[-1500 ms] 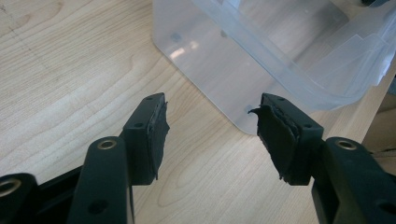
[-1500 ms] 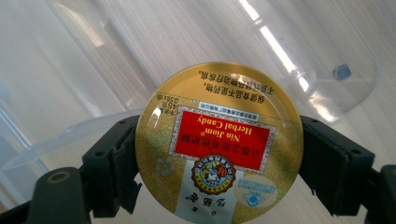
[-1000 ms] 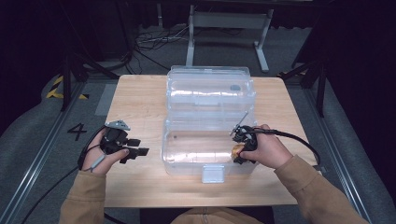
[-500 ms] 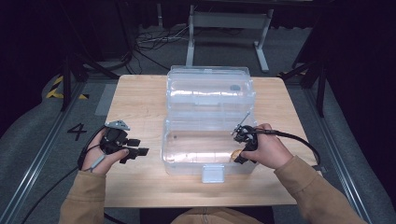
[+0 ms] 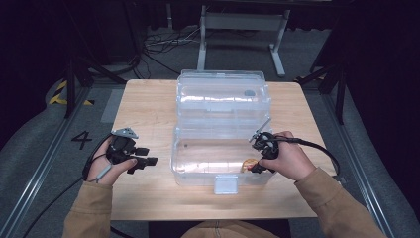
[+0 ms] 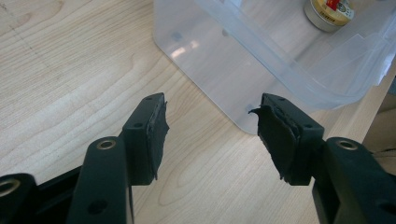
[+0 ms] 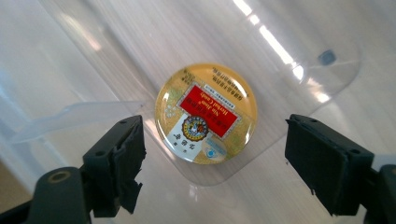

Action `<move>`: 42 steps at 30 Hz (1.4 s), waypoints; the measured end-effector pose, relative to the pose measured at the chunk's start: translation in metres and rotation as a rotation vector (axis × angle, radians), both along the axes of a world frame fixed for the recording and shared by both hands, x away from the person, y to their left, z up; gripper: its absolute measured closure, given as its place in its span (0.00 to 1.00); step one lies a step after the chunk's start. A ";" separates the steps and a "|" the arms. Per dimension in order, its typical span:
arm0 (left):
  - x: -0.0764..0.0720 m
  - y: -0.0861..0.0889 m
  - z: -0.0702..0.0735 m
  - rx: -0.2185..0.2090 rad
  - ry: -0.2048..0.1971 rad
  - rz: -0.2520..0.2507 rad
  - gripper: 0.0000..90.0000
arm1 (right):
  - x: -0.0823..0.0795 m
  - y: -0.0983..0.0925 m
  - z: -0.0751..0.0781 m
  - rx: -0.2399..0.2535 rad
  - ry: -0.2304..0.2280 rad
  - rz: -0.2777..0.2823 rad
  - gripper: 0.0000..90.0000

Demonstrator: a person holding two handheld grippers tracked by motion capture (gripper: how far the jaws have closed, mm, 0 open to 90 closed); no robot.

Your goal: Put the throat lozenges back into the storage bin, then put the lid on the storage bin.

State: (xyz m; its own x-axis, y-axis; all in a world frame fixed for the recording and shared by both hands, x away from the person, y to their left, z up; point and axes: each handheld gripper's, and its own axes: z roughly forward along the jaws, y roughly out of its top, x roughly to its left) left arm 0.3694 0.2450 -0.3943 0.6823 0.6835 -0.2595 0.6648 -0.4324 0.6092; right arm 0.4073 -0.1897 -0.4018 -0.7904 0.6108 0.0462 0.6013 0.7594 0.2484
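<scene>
On the wooden surface [image 5: 148, 104]: a clear plastic bin [image 5: 220, 148] sat mid-table, its lid [image 5: 221, 91] tipped up and back on the far side.
Tin's place: a small round tin [image 7: 206, 113] with a gold rim and red label lay flat on the bin's floor, toward the near right corner; it showed as a golden spot in the high view [image 5: 249, 163].
Right hand-held gripper [image 5: 261, 153]: it was down inside the bin at the right wall, jaws spread wide to either side of the tin, pads clear of it, holding nothing.
Left hand-held gripper [image 5: 143, 161]: it waited over the surface just left of the bin, jaws wide apart, nothing between them; its pads [image 6: 156, 135] looked torn and frayed.
Step, as I read it: lining up to pinch the tin.
Risk one: the tin looked low and smooth-sided, so a high closing could have skidded off the domed lid and shot it across the slick floor.
Risk two: a jaw could have caught the bin wall and dragged the light bin, since the left gripper was not bracing it.
Risk three: the ragged pads could have gripped unevenly and tipped the tin.
</scene>
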 end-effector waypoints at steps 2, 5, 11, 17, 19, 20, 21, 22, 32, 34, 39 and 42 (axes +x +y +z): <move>0.000 0.000 0.000 0.001 0.000 0.000 0.48 | -0.001 -0.002 0.003 0.019 -0.010 -0.004 0.23; 0.000 -0.001 -0.001 0.003 -0.003 -0.002 0.48 | -0.003 -0.010 0.011 0.072 -0.033 -0.002 0.25; -0.001 -0.003 0.000 0.004 -0.003 -0.006 0.48 | -0.008 -0.024 0.028 0.173 -0.075 0.002 0.32; -0.002 -0.003 0.000 0.001 -0.004 -0.004 0.48 | -0.012 -0.034 0.045 0.286 -0.108 0.005 0.39; -0.002 -0.003 -0.001 0.001 -0.004 -0.004 0.48 | -0.012 -0.037 0.051 0.318 -0.132 0.000 0.41; -0.002 -0.003 -0.001 0.003 -0.004 -0.005 0.48 | -0.012 -0.038 0.052 0.334 -0.143 0.004 0.42; -0.001 -0.003 -0.001 0.005 -0.007 -0.005 0.48 | -0.012 -0.039 0.055 0.363 -0.159 0.013 0.44; -0.002 -0.004 -0.001 0.005 -0.003 -0.003 0.48 | -0.012 -0.040 0.057 0.383 -0.165 0.017 0.45; -0.003 -0.006 0.001 -0.003 -0.016 -0.013 0.48 | -0.005 -0.046 0.080 0.464 -0.267 0.004 0.42; -0.006 -0.008 0.004 -0.012 -0.026 -0.020 0.48 | -0.002 -0.046 0.085 0.490 -0.284 0.000 0.40; -0.010 -0.014 0.010 -0.031 -0.048 -0.037 0.48 | 0.008 -0.045 0.094 0.501 -0.324 0.010 0.38; -0.012 -0.017 0.012 -0.033 -0.058 -0.049 0.48 | 0.017 -0.043 0.101 0.537 -0.348 0.033 0.43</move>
State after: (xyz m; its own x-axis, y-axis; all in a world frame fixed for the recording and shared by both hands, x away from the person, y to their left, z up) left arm 0.3575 0.2280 -0.3826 0.7293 0.6406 -0.2403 0.6062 -0.4423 0.6610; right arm 0.4240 -0.2326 -0.3012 -0.8322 0.5492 0.0762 0.3955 0.4917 0.7757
